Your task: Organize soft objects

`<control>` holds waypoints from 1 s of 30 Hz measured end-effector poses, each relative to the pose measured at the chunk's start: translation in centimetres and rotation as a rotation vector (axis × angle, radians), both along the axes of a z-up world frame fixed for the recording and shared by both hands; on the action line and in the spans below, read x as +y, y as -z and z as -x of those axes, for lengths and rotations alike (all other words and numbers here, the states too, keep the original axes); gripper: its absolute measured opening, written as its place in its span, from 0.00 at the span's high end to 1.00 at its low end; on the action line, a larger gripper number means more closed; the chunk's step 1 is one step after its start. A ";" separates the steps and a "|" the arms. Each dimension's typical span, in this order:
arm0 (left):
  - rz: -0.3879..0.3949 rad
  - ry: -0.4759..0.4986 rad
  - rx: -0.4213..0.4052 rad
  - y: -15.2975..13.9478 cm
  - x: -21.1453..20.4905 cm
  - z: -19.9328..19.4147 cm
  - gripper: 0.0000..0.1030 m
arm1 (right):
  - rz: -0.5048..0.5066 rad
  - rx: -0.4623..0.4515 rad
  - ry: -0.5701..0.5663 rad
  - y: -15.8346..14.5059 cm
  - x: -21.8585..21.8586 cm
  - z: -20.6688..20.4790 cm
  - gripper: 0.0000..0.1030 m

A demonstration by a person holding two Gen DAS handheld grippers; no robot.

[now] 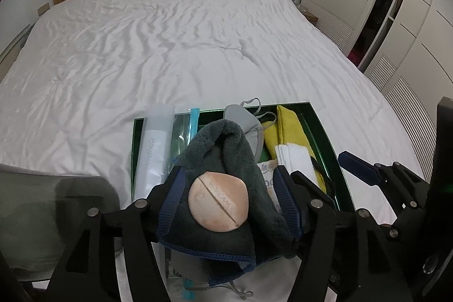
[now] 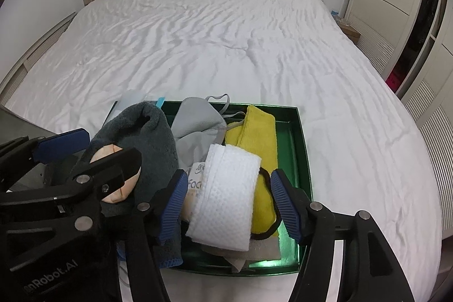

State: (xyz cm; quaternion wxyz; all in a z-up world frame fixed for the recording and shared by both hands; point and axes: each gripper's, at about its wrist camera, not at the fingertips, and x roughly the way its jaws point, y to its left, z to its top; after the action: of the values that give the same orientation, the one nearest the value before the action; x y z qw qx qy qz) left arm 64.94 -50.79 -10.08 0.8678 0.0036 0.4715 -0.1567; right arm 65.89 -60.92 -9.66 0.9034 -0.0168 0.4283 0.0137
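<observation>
I read "Fac" on a packet (image 2: pixel 195 183) in the green tray (image 2: pixel 303 149), both grippers (image 1: pixel 230 188) (image 2: pixel 226 205) angled down, parted, gripping nothing.

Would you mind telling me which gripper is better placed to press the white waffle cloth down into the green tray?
The right gripper: its open jaws straddle the white waffle cloth over the green tray. The left gripper sits around the dark grey towel.
</observation>
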 end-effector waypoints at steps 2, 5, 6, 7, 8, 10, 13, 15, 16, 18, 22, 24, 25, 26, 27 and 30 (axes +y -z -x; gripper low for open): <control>-0.003 -0.005 -0.002 -0.1 0.1 0.0 0.40 | 0.002 -0.003 0.002 -0.2 0.1 0.0 0.39; -0.003 -0.009 -0.008 -0.3 0.2 0.0 0.32 | 0.014 -0.012 0.004 -0.5 0.4 0.1 0.32; -0.005 -0.009 -0.009 -0.4 0.2 0.0 0.32 | 0.021 -0.017 0.006 -0.6 0.5 0.1 0.29; -0.007 -0.010 -0.009 -0.4 0.3 0.0 0.32 | 0.023 -0.021 0.007 -0.7 0.6 0.2 0.28; -0.009 -0.011 -0.012 -0.4 0.3 0.0 0.30 | 0.022 -0.023 0.008 -0.8 0.6 0.2 0.27; -0.009 -0.019 -0.020 -0.6 0.5 0.2 0.13 | 0.028 -0.027 0.015 -0.9 0.7 0.2 0.24; 0.000 -0.030 -0.030 -0.9 0.8 0.2 0.10 | 0.030 -0.037 0.026 -1.2 0.6 0.4 0.19; -0.001 -0.033 -0.034 -1.1 0.9 0.2 0.10 | 0.035 -0.043 0.030 -1.4 0.6 0.4 0.17; 0.000 -0.036 -0.037 -1.2 1.0 0.3 0.10 | 0.036 -0.045 0.030 -1.4 0.6 0.4 0.17; 0.003 -0.035 -0.041 -1.4 1.1 0.4 0.10 | 0.049 -0.054 0.036 -1.6 0.7 0.7 0.16; 0.017 -0.040 -0.052 -2.0 1.4 0.9 0.10 | 0.060 -0.073 0.057 -2.2 0.6 1.2 0.14; 0.025 -0.042 -0.060 -2.4 1.4 1.4 0.10 | 0.069 -0.077 0.062 -2.4 0.7 1.4 0.14; 0.026 -0.043 -0.069 -2.6 1.5 1.6 0.10 | 0.070 -0.081 0.063 -2.5 0.8 1.7 0.14; 0.026 -0.046 -0.077 -2.9 1.6 1.9 0.10 | 0.068 -0.083 0.066 -2.7 0.8 1.9 0.13; 0.031 -0.047 -0.080 -3.2 1.7 2.1 0.10 | 0.071 -0.086 0.070 -2.8 0.8 2.0 0.13; 0.043 -0.044 -0.090 -3.8 2.2 3.0 0.10 | 0.070 -0.099 0.085 -3.4 0.8 2.9 0.13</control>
State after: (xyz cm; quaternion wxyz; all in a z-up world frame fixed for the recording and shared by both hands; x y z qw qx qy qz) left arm 61.90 -48.57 -6.29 0.8913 -0.0185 0.4283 -0.1474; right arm 63.03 -60.15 -6.26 0.9222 -0.0308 0.3834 -0.0404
